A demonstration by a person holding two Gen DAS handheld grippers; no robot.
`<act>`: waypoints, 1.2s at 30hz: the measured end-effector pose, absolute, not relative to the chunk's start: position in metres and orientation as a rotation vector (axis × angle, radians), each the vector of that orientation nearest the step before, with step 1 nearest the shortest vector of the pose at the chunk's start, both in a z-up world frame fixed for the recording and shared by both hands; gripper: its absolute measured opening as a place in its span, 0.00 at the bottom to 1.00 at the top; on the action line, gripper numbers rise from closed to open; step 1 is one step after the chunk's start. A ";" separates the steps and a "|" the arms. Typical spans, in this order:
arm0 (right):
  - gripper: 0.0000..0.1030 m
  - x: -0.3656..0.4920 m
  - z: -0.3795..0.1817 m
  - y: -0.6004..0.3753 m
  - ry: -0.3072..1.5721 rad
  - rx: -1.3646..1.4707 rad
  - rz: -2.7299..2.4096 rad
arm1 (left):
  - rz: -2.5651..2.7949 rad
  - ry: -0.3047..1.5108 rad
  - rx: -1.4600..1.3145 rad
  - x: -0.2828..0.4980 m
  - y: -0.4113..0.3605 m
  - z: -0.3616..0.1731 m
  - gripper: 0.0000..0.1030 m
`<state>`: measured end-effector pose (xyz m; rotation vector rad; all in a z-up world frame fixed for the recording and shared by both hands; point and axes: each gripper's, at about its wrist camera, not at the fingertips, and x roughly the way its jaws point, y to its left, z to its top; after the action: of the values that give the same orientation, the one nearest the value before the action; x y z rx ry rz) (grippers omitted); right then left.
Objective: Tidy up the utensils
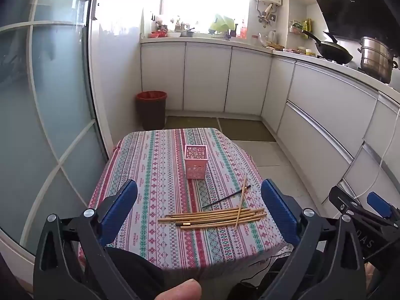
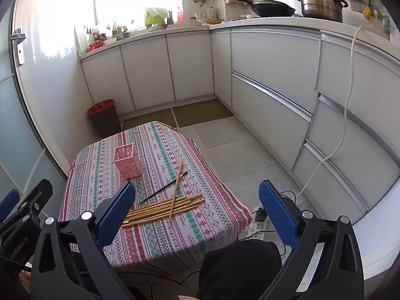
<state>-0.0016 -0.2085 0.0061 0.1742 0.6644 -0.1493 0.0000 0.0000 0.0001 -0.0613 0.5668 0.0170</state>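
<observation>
Left claw point(image 1: 199, 196) and right claw point(image 2: 197, 200) gape wide, empty.

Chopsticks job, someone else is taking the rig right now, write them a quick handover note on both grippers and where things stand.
Left gripper: open, holding nothing, held back above the near edge of the table.
Right gripper: open, empty, off the table's near right side.
Wooden chopsticks: loose pile lying flat on the patterned tablecloth, one stick crossed over the rest.
Black chopstick: lying just beyond the pile, at an angle.
Pink holder: upright further back on the table, nothing seen in it.
Done: nothing yet.
Left: pick up every chopstick and stand it in the holder.
</observation>
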 end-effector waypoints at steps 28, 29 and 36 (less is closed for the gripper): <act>0.94 0.004 -0.001 -0.208 0.694 0.188 -0.157 | 0.013 0.594 -0.061 0.008 -0.007 -0.014 0.92; 0.94 0.004 -0.001 -0.208 0.694 0.189 -0.156 | 0.013 0.596 -0.061 0.009 -0.008 -0.014 0.92; 0.94 0.005 -0.001 -0.209 0.695 0.190 -0.155 | 0.012 0.600 -0.060 0.009 -0.009 -0.018 0.92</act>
<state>0.0049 -0.2091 -0.0009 0.1899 0.6946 -0.1553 0.0094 -0.0087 -0.0177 -0.0601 0.6001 0.0124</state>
